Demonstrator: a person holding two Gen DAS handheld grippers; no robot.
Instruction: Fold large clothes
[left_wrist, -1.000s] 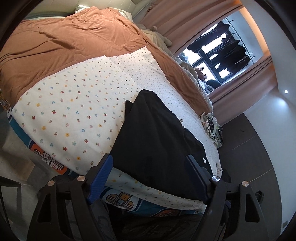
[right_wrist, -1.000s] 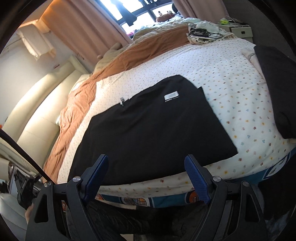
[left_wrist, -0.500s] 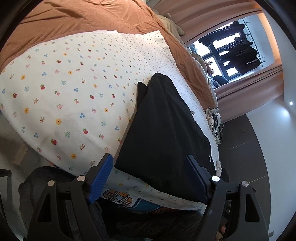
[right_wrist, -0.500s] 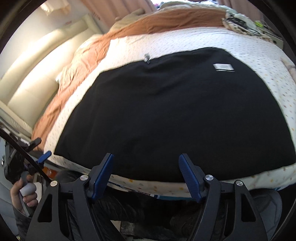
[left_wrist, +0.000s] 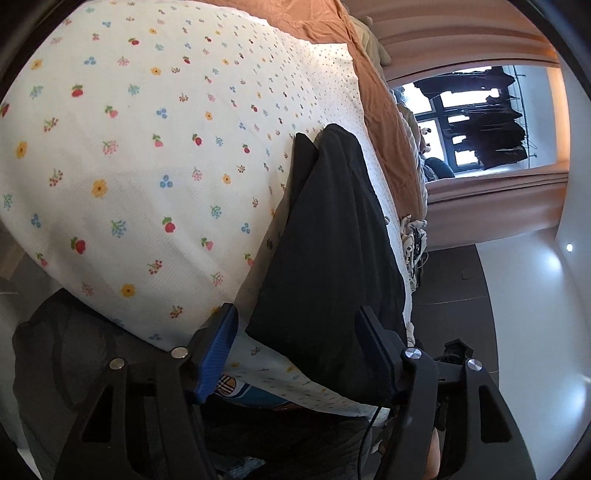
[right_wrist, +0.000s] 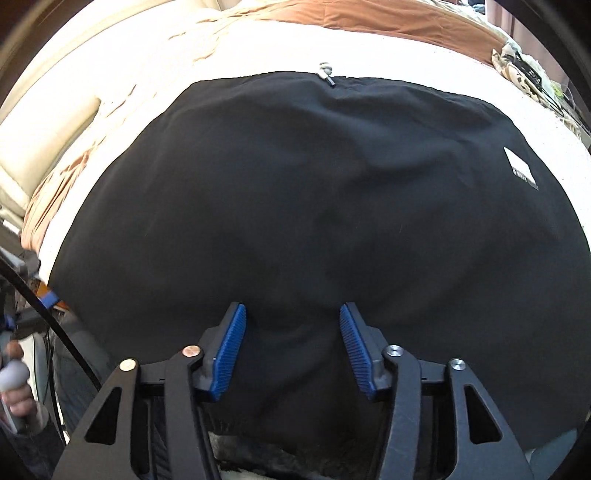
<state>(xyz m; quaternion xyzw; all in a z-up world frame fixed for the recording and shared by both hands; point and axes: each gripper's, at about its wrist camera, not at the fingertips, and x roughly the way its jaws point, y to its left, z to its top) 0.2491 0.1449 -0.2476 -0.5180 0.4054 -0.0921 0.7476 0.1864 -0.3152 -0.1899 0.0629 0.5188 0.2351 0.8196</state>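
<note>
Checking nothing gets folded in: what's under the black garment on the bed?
The black garment lies on the flower-print sheet, which shows around its edges. Whatever sits directly beneath its middle is covered and cannot be seen.

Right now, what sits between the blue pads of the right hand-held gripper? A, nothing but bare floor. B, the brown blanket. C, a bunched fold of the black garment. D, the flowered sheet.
C: in the right wrist view a raised fold of the black garment sits between the pads of the right hand-held gripper, whose jaws are closing around it.
</note>
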